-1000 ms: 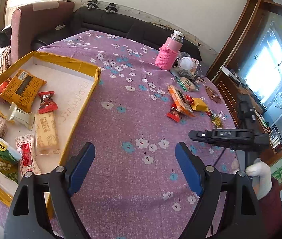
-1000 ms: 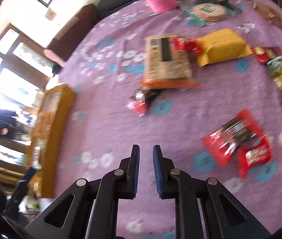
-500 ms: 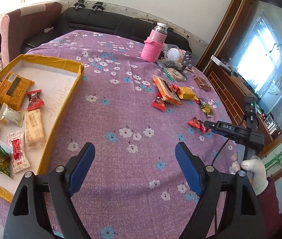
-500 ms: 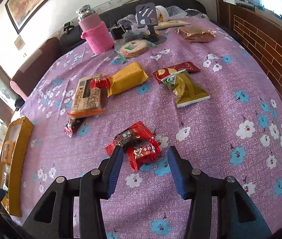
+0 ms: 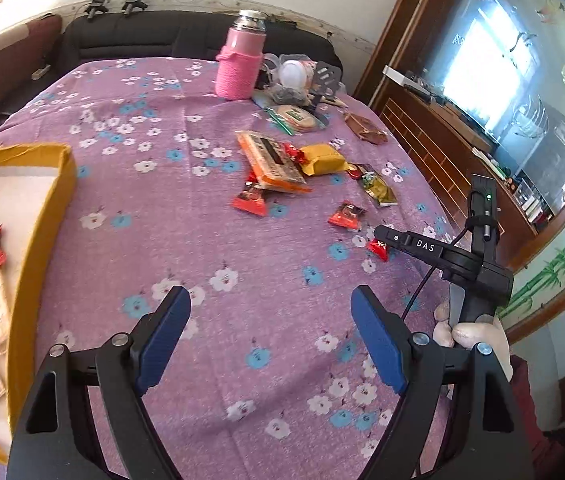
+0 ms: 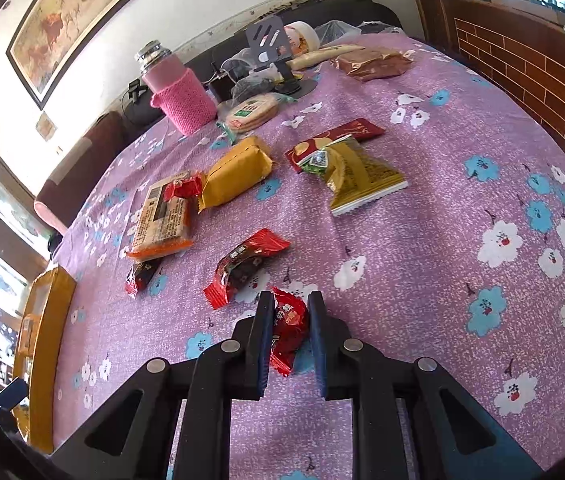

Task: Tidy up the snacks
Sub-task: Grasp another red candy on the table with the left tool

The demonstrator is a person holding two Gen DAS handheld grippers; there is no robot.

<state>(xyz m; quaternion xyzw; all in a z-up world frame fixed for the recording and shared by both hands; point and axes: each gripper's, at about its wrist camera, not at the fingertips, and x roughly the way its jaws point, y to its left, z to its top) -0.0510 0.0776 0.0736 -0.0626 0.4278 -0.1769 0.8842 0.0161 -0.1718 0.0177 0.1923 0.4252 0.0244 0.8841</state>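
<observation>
Mid-pickup of one loose snack, by the look of it: right gripper (image 6: 289, 322) closed around a small red candy packet (image 6: 288, 326) on the purple floral tablecloth (image 6: 422, 240), both blue pads (image 6: 265, 336) pressing its sides, packet apparently not yet lifted clear of the cloth. Next, probably a lift and a carry across to the yellow-edged box (image 5: 48, 216) at the far left, where sorted snacks already lie; calls for a firm pinch, since the wrapper looks slippery. Left gripper (image 5: 270, 330) hovering over bare cloth, fingers spread wide, holding and touching nothing. Other packets waiting nearby, among them a longer red wrapper (image 6: 244, 266) just beyond the held one.
</observation>
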